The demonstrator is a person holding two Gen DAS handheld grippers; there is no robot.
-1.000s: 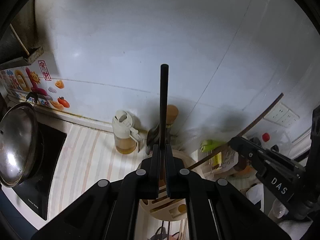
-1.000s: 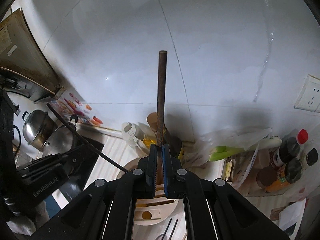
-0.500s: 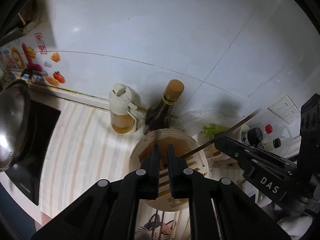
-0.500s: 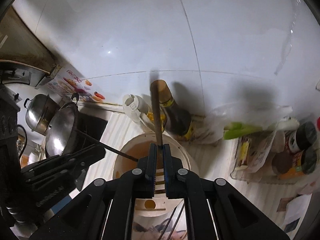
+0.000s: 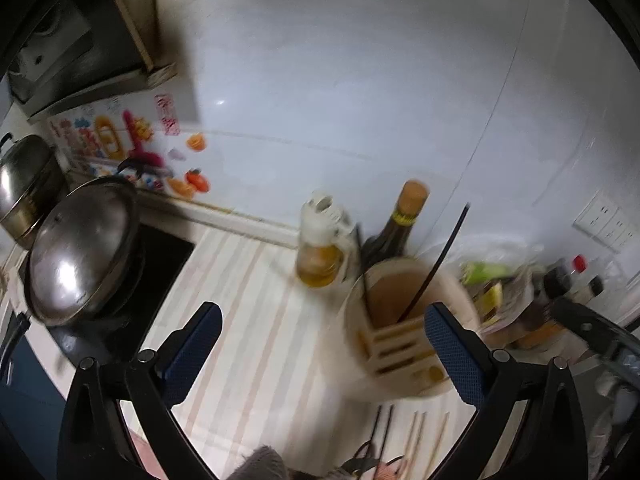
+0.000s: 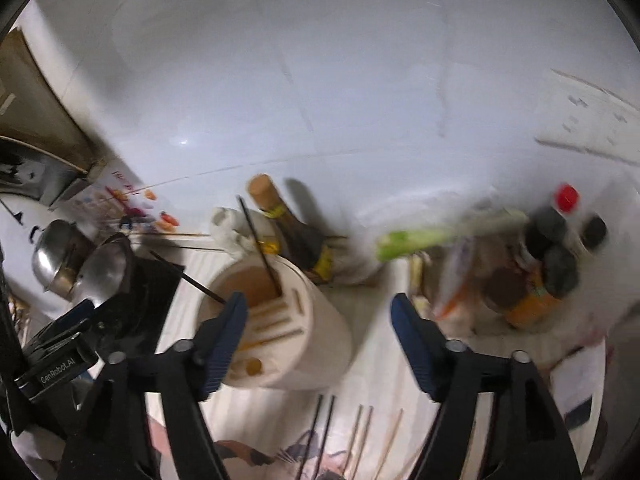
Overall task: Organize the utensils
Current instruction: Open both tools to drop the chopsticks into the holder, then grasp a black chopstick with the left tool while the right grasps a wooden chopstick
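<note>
Two dark chopsticks [image 5: 434,262] lean in our cream utensil holder [image 6: 280,328]. Both grippers, left [image 5: 322,334] & right [image 6: 316,322], gape wide w/ nothing held. Approx five loose chopsticks [image 6: 352,436] lie on the counter just below the right gripper (nearer arm), long axes pointing toward the holder; count blurry.

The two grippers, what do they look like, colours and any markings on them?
Both are black plastic with angular linkage arms and silver pivot screws. Each finger carries a dark blue pad with a fine grid texture, as on the left gripper and the right gripper. The right wrist view shows white GenRoboAI lettering on the left gripper's body.
</note>
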